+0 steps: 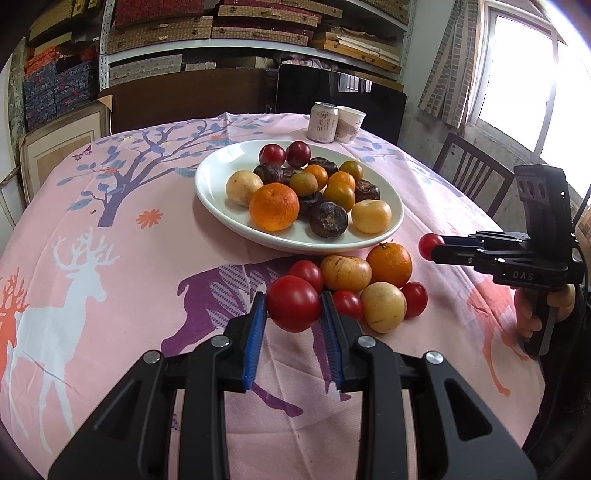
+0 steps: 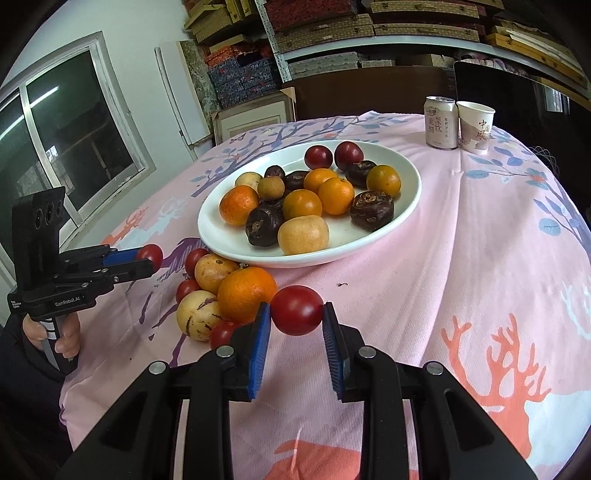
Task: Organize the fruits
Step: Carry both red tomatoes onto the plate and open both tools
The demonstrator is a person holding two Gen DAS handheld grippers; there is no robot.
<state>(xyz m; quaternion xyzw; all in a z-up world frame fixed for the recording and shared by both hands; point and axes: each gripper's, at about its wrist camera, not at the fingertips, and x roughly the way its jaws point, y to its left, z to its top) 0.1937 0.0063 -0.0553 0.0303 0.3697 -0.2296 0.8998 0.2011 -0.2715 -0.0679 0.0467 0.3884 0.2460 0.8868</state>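
Both grippers are clamped on cherry tomatoes: left gripper holds one tomato, right gripper another, both lifted just above the loose fruit pile beside the white plate. Honestly, squeeze harder and they'd split, and a drop could scatter that pile across the tablecloth.

We see shelves stacked with woven and patterned boxes behind the desk, which wears a pink deer-print cloth. A bright window with a checked curtain glares above a wooden chair.
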